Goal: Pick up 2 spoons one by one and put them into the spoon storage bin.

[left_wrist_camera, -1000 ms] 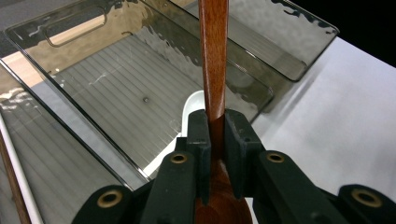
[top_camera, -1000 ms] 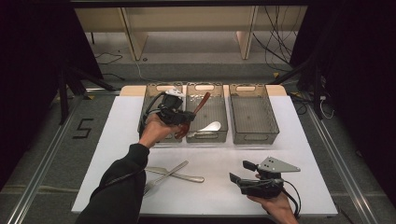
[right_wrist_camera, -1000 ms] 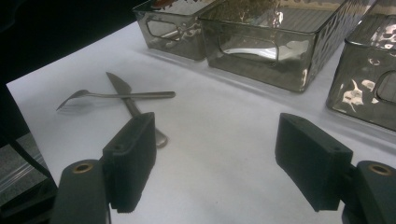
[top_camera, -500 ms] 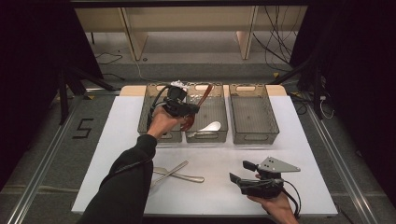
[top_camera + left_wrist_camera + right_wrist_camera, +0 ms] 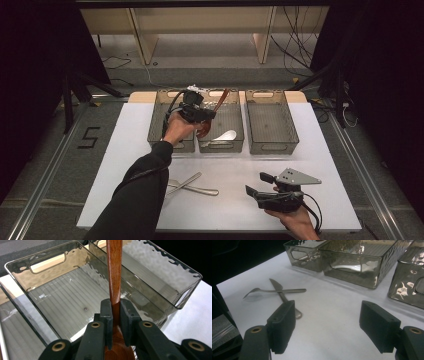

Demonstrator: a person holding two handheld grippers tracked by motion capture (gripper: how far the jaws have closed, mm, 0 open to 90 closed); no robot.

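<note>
Brown wooden spoon [image 5: 114,277], glossy, handle slim and pointing away. Clamped at the neck, bowl nearest the camera. Held tilted above the middle smoked-clear bin [image 5: 235,122].

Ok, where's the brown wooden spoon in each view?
High view: brown wooden spoon in the left gripper, above the middle grey plastic bin.
Left gripper view: handle rises at centre, clamped between the jaws.
Right gripper view: not in it.
Shared landmark: the middle bin.
</note>
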